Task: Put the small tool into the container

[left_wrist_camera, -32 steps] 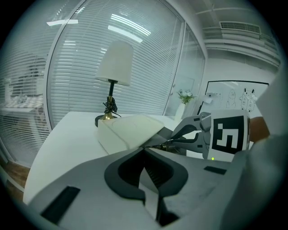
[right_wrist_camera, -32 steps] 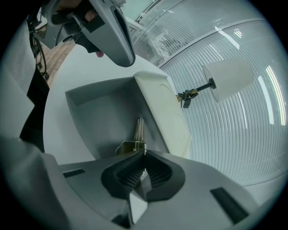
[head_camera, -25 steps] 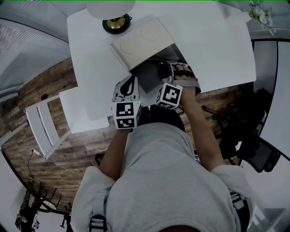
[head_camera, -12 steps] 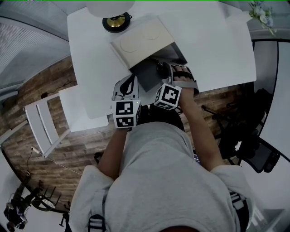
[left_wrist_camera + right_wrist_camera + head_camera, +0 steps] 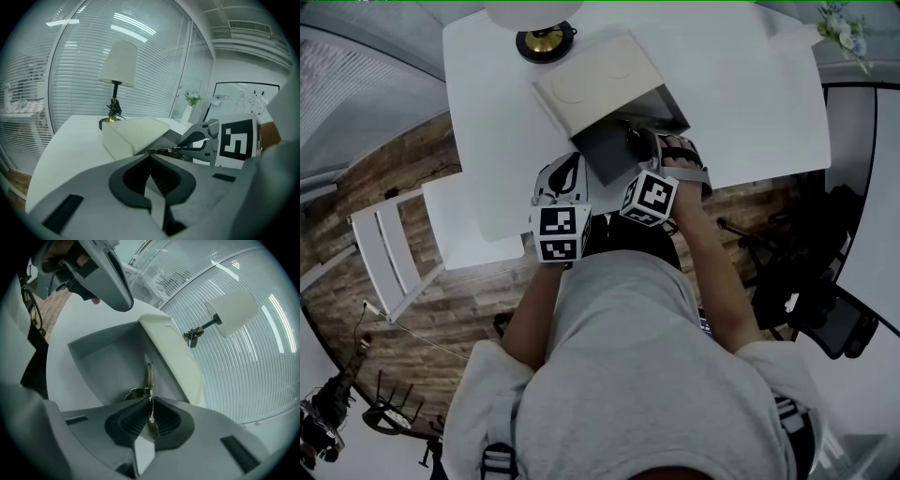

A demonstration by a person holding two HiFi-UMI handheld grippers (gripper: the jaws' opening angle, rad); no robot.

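In the centre of the head view, the right gripper [image 5: 635,142] is reaching into the open rectangular grey container [image 5: 661,105] sitting on the white table [image 5: 741,103]. In the lower middle of the right gripper view, its jaws are pressing together on the small slim metal tool [image 5: 149,375]. The tool's free end is jutting forward above the container's grey floor, close to the leaning flat cream lid [image 5: 174,357]. Whether the tool is touching the floor cannot be told. The left gripper [image 5: 150,157] is hovering just left of the container, near the table's lower edge in the head view. Its jaws are closed against each other with nothing between them. A lamp with a white shade and brass base [image 5: 117,70] is standing at the upper left of the left gripper view, behind the lid.
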